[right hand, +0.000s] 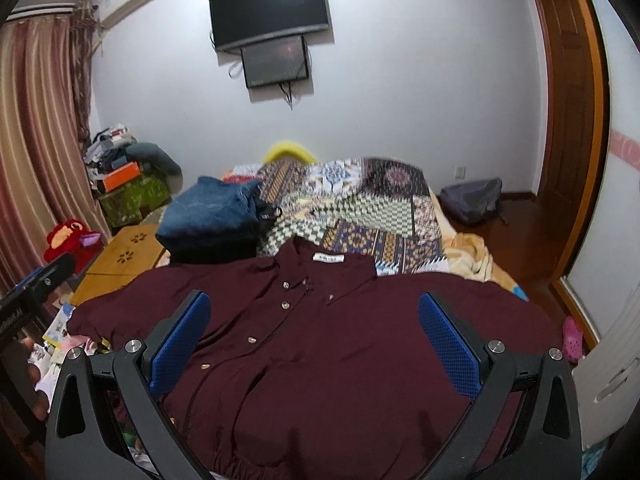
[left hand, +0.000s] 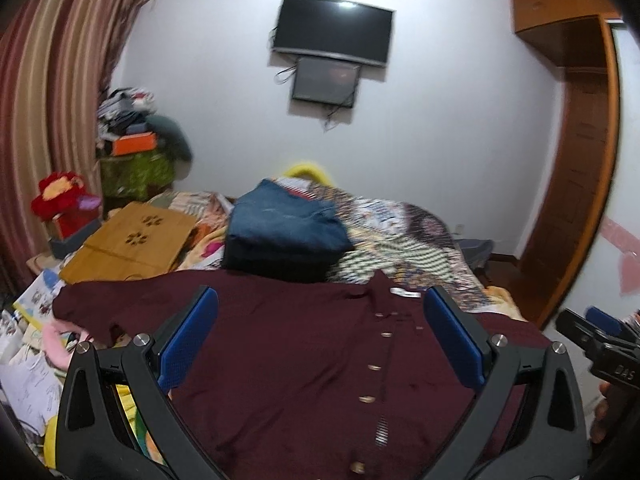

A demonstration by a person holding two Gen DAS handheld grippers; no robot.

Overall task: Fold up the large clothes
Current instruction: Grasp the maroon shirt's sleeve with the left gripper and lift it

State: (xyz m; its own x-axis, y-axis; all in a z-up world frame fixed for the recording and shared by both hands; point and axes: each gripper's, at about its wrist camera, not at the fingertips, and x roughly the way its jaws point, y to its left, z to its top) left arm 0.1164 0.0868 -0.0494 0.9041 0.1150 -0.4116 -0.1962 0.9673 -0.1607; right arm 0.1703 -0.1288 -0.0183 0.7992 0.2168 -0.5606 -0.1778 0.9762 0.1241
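A dark maroon button-up shirt (left hand: pixel 304 360) (right hand: pixel 340 344) lies spread flat, front up, on the near part of the bed, collar and white label toward the far side. My left gripper (left hand: pixel 320 304) hovers over its left half, open, blue pads wide apart with nothing between them. Over the shirt's middle and right half, my right gripper (right hand: pixel 314 308) is also open and holds nothing. The right gripper's black body (left hand: pixel 600 348) shows at the right edge of the left wrist view, and the left gripper's body (right hand: pixel 36 284) at the left edge of the right wrist view.
A stack of folded jeans and dark clothes (left hand: pixel 284 232) (right hand: pixel 216 216) sits just beyond the shirt on the patterned bedspread (right hand: pixel 360 208). A wooden lap table (left hand: pixel 132 240) lies left of it. Clutter and papers (left hand: pixel 28 368) border the bed's left side; a wardrobe (left hand: pixel 576 160) stands right.
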